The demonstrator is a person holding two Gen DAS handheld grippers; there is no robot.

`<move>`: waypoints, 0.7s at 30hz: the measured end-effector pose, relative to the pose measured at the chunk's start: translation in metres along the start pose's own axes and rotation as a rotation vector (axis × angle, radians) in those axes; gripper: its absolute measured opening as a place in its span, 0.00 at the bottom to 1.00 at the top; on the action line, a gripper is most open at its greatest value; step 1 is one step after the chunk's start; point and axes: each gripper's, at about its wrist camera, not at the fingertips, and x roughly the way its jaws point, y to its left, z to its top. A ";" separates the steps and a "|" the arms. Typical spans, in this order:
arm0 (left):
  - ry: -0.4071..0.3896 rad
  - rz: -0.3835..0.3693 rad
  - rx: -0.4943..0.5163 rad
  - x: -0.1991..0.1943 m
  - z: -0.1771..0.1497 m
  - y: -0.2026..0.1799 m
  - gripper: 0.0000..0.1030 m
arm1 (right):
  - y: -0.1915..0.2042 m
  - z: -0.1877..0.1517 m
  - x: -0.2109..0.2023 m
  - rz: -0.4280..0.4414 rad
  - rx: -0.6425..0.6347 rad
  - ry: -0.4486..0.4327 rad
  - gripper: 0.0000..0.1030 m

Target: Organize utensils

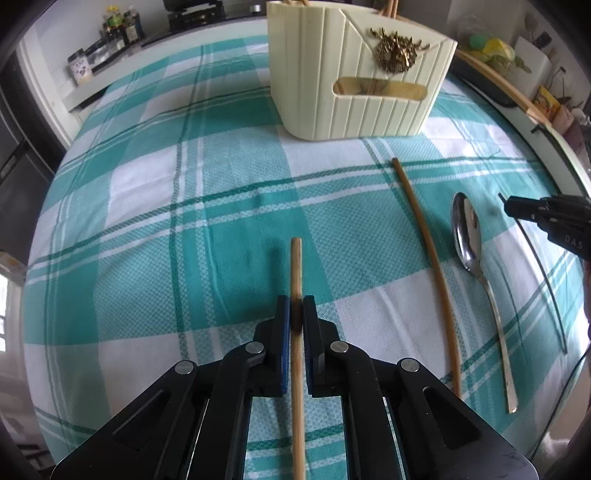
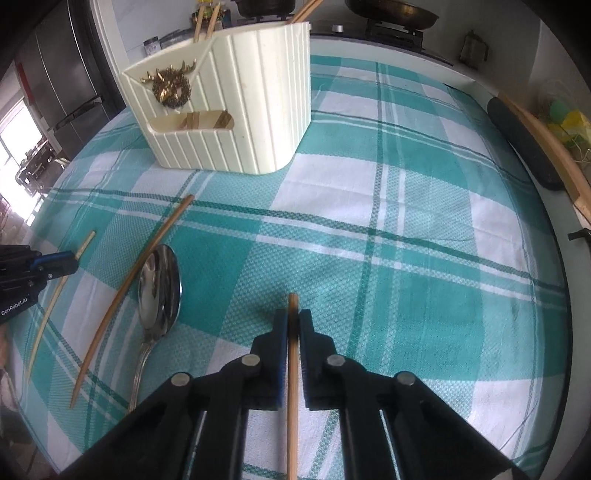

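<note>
My left gripper is shut on a light wooden chopstick that runs along its fingers and sticks out ahead. My right gripper is shut on another wooden chopstick in the same way. A cream ribbed utensil holder with a gold ornament stands at the far side of the table and holds several chopsticks; it also shows in the right wrist view. A darker chopstick and a metal spoon lie on the cloth between the grippers.
A teal and white checked cloth covers the table. A thin dark stick lies right of the spoon. A dark pad and wooden strip line the right edge. Jars stand on a counter behind.
</note>
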 end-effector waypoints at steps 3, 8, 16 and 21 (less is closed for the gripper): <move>-0.072 0.002 -0.021 -0.026 0.002 0.003 0.05 | -0.002 0.000 -0.032 0.027 0.023 -0.088 0.06; -0.203 -0.022 -0.047 -0.081 0.004 0.006 0.05 | 0.003 -0.003 -0.095 0.063 0.033 -0.234 0.06; -0.385 -0.088 -0.066 -0.163 -0.011 0.005 0.05 | 0.024 -0.024 -0.185 0.055 -0.001 -0.466 0.06; -0.459 -0.125 -0.073 -0.190 -0.017 0.000 0.05 | 0.035 -0.031 -0.209 0.018 -0.022 -0.574 0.06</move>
